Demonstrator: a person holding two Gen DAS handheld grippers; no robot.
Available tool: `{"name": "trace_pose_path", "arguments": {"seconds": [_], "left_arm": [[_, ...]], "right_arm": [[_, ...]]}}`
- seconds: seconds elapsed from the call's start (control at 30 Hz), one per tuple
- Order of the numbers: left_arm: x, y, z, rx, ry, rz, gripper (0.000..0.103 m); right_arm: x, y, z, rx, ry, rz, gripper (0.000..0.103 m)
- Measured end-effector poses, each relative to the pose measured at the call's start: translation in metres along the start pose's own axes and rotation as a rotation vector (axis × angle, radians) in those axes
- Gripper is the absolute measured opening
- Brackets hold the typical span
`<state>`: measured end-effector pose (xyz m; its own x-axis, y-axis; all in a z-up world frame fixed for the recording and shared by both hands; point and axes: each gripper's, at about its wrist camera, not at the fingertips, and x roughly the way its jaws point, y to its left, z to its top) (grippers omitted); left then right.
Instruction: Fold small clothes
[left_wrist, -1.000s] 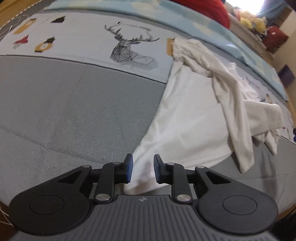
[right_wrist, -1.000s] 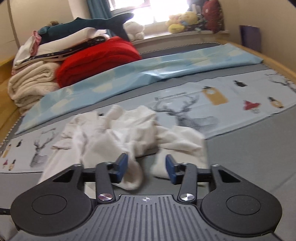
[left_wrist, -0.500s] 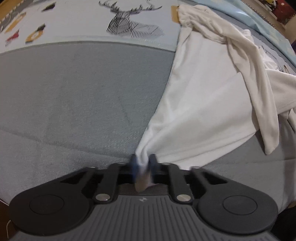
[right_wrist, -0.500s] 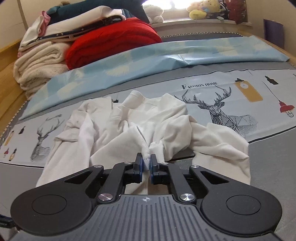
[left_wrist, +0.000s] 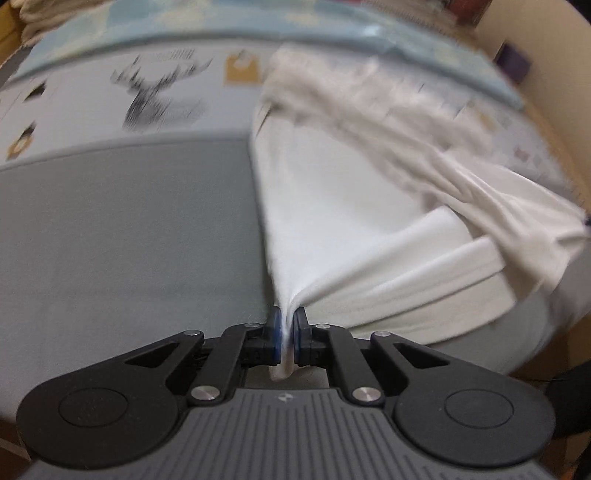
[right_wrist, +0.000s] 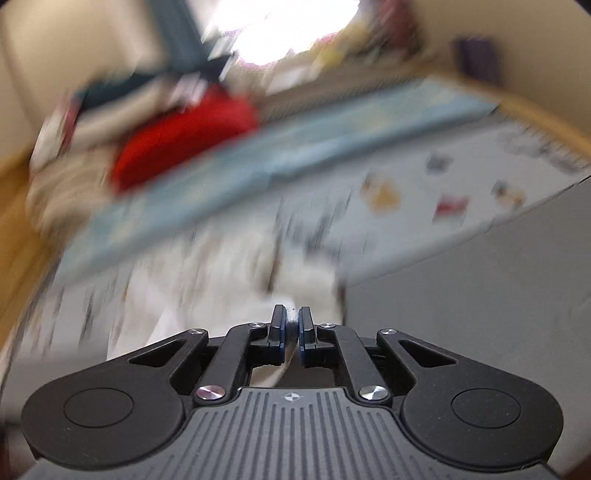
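A white garment (left_wrist: 351, 206) lies crumpled on the grey bed cover (left_wrist: 129, 229). My left gripper (left_wrist: 287, 328) is shut on a corner of it, and the cloth pulls taut from the jaws up and to the right. In the right wrist view, which is heavily blurred, my right gripper (right_wrist: 291, 328) is shut on another bit of the white garment (right_wrist: 221, 280), which spreads out to the left ahead of it.
A pale sheet with deer prints (left_wrist: 159, 92) and a light blue blanket (right_wrist: 295, 155) lie beyond the garment. A red blanket (right_wrist: 184, 144) and stacked bedding sit at the far left. A wooden bed edge (right_wrist: 535, 110) runs along the right.
Both grippers closed on the white garment half a second ago and still hold it. Both views have swung and blurred; the cloth is now pulled taut and lifted.
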<state>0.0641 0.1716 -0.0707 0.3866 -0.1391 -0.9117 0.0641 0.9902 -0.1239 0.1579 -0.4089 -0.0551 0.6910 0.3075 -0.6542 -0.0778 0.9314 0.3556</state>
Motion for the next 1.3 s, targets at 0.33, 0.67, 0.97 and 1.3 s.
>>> {"name": "trace_pose_path", "arguments": {"seconds": [0.33, 0.67, 0.97, 1.3], "left_arm": [[0.014, 0.000, -0.040, 0.127, 0.119, 0.037, 0.007], [0.023, -0.018, -0.027, 0.132, 0.155, 0.047, 0.012], [0.014, -0.012, -0.007, 0.040, 0.066, 0.084, 0.033], [0.010, -0.010, 0.004, -0.017, 0.051, 0.059, 0.036]], "right_arm": [[0.047, 0.011, -0.088, -0.452, 0.507, -0.028, 0.006], [0.059, 0.010, -0.089, -0.488, 0.532, -0.147, 0.007], [0.037, 0.008, -0.053, -0.353, 0.252, -0.141, 0.011], [0.061, 0.072, -0.063, -0.475, 0.319, 0.039, 0.016]]}}
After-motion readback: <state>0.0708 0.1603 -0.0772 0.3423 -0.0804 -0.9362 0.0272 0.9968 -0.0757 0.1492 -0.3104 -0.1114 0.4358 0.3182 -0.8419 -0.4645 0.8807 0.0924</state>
